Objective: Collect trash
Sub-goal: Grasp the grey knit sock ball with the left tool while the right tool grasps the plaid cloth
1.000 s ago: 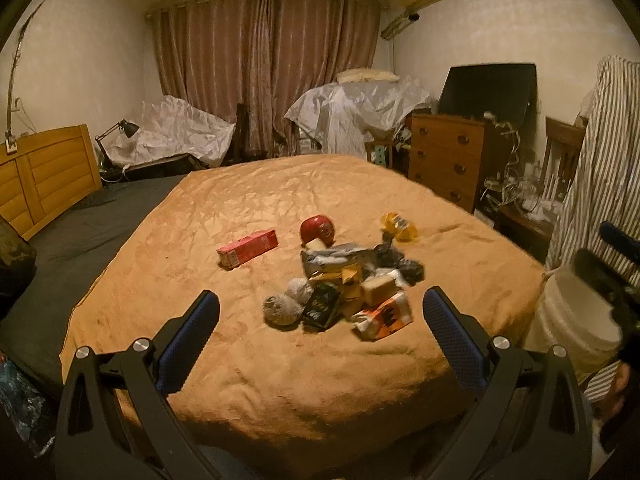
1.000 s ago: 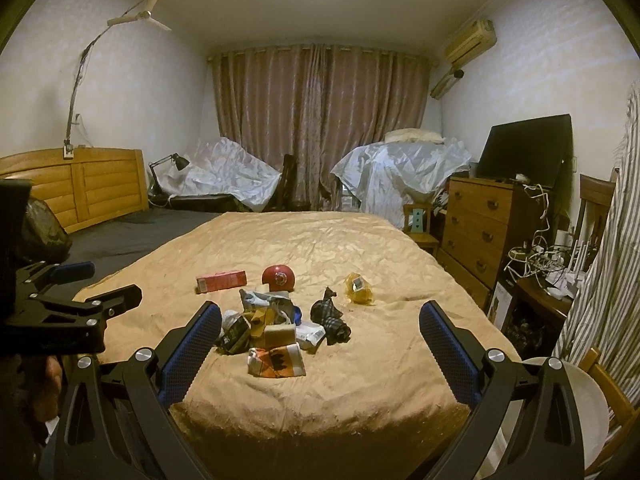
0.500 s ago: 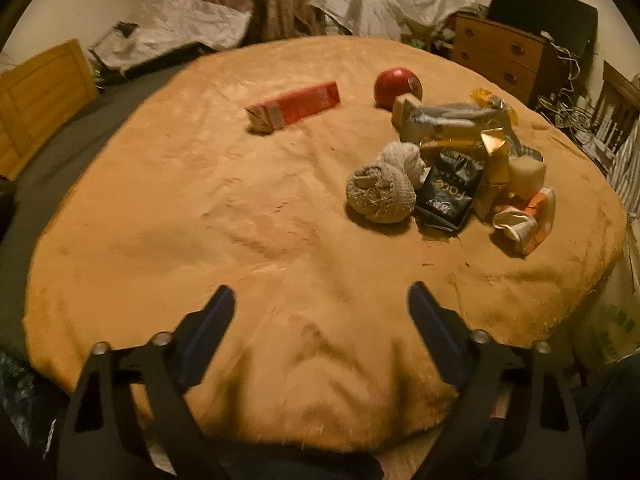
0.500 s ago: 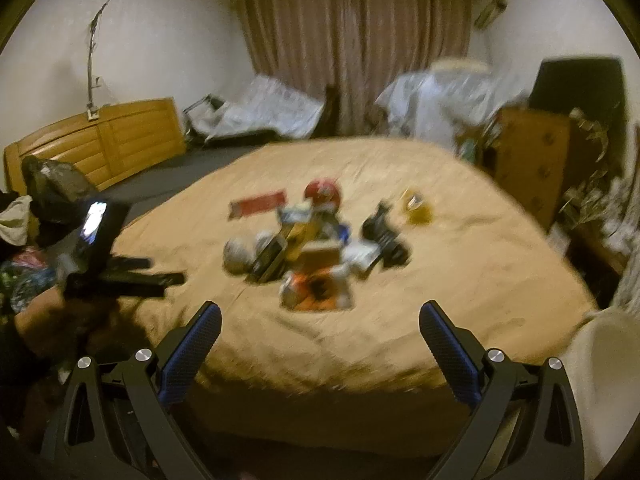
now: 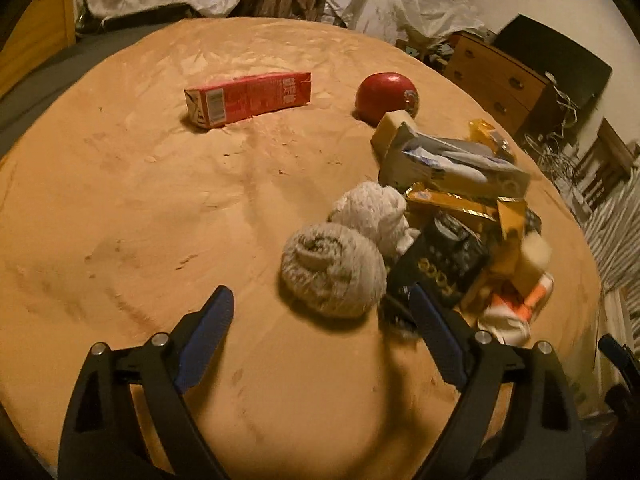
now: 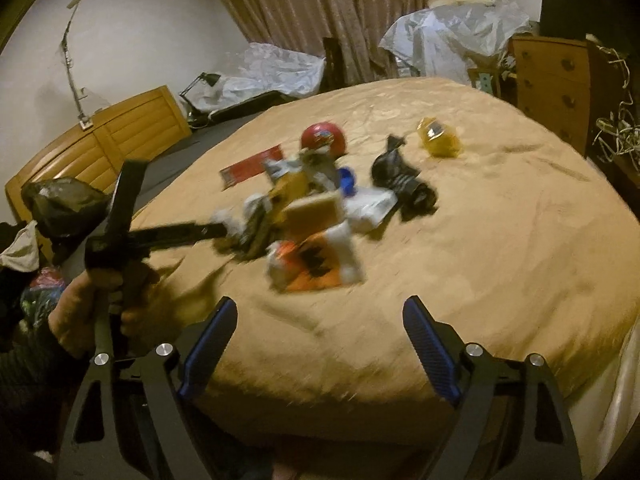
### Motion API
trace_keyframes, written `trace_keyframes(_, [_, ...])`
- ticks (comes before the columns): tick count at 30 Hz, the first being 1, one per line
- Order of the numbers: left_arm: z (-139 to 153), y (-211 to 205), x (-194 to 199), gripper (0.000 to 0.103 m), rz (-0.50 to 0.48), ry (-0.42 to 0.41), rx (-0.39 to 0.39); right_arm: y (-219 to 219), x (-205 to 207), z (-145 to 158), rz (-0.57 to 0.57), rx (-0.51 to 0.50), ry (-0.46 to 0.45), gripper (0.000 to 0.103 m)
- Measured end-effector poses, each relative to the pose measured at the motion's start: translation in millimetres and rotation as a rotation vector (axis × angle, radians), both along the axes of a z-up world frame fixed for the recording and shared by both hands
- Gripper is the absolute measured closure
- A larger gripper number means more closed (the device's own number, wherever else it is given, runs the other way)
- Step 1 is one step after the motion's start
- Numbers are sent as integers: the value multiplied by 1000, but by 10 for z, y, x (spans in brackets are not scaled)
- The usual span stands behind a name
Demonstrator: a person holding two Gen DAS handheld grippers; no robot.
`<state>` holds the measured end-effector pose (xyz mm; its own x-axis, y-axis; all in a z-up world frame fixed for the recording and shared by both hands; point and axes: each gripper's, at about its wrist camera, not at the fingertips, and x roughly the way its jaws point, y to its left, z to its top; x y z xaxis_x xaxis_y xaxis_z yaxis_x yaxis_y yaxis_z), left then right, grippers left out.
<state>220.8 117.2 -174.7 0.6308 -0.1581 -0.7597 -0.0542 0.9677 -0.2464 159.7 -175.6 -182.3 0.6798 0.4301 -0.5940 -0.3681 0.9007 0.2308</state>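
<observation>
Bed (image 5: 120, 240), tan blanket, trash heaped toward its right half in the left wrist view.

Far left of the litter: red carton (image 5: 248, 98), lying flat, well apart from the rest. Right of it a red ball-shaped thing (image 5: 386, 94), touching the top of the heap. Then the heap proper: grey wadded ball (image 5: 332, 270) nearest, white wad (image 5: 372, 212) just behind and touching it, black packet (image 5: 444, 258) beside, a pale crushed carton (image 5: 448, 160) and gold wrappers above, an orange-and-white cup (image 5: 516, 308) at the right edge.

Left gripper (image 5: 320, 320): spread, jaws opening, nothing between the pads. The grey wad sits just ahead of the gap; the right finger is near the black packet.

Right gripper (image 6: 320, 328): spread wide but jaws closing, nothing between them. It hangs over the near bed edge, short of the blurred orange wrapper (image 6: 316, 268). A black bundle (image 6: 404, 184) and a yellow wrapper (image 6: 438, 136) lie off to the right. The hand (image 6: 92, 312) holding the left tool shows at far left.

Step, as I read it: approach for the first pick; nothing collected yet. Next move calls for easing the left gripper forward and down so the pads straddle the grey wad, then closing. Soft, likely compresses; take it deep.
</observation>
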Motion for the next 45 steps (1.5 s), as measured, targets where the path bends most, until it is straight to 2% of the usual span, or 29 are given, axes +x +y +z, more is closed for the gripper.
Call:
trace_keyframes(3, [-45,-16,56,17,19,-5,1,-99,328,93,-19,-27,-20,25])
trace_keyframes(6, [-67,-20,93,25,30,-13,4,-164,740,181,-23,-64,-21,36])
trace_keyframes(10, [-89,-5,149,45,31,-20,-4,-147,1369,182,-5,-112,24,41])
trace_keyframes(14, [-103,-51,171,46,22,-25,22,-34,1902,112,15,-121,78,41])
trace_keyframes(21, [-117,-51,223,44,29,-25,26,266,2465,-169,30,-198,155,41])
trace_keyframes(23, [-127,-53,229,44,28,-26,35,321,2546,-253,29,-225,177,47])
trace_keyframes(24, [-127,-63,226,45,29,-26,41,325,2558,-281,30,-227,184,55])
trace_keyframes(25, [-128,-71,221,50,28,-28,47,339,2567,-309,31,-229,191,58])
trace_keyframes(28, [-116,-75,197,55,31,-36,54,340,2499,-290,12,-224,159,64])
trace_keyframes(34, [53,-91,31,56,60,-93,97,131,2021,59,-49,-158,30,67])
trace_keyframes(45, [924,-566,-721,56,33,-321,174,269,541,721,-62,-90,-229,67])
